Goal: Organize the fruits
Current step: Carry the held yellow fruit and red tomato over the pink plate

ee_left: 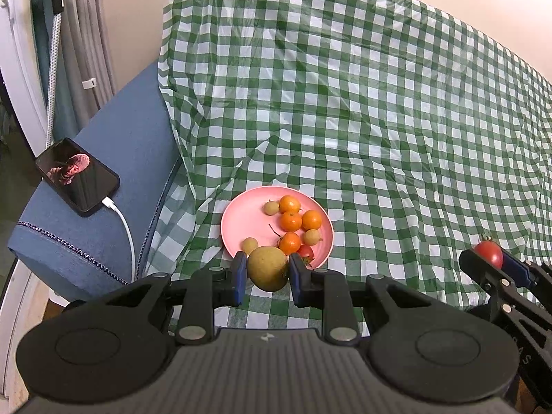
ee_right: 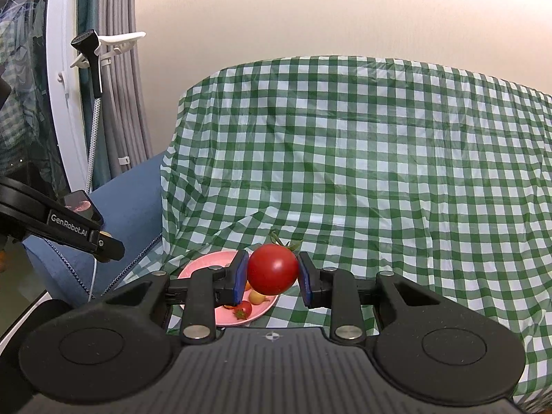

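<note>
The left gripper [ee_left: 267, 276] clamps a yellow-green pear [ee_left: 267, 268] between its fingers, just short of the pink plate [ee_left: 241, 220]. The left view alone shows four oranges [ee_left: 290, 221] there. The right gripper [ee_right: 272, 274] pinches a red tomato [ee_right: 273, 269].

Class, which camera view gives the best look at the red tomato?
The right wrist view: the tomato sits large and centred between the right gripper fingers. The left wrist view shows it only small at the right edge, partly hidden by those fingers.
</note>
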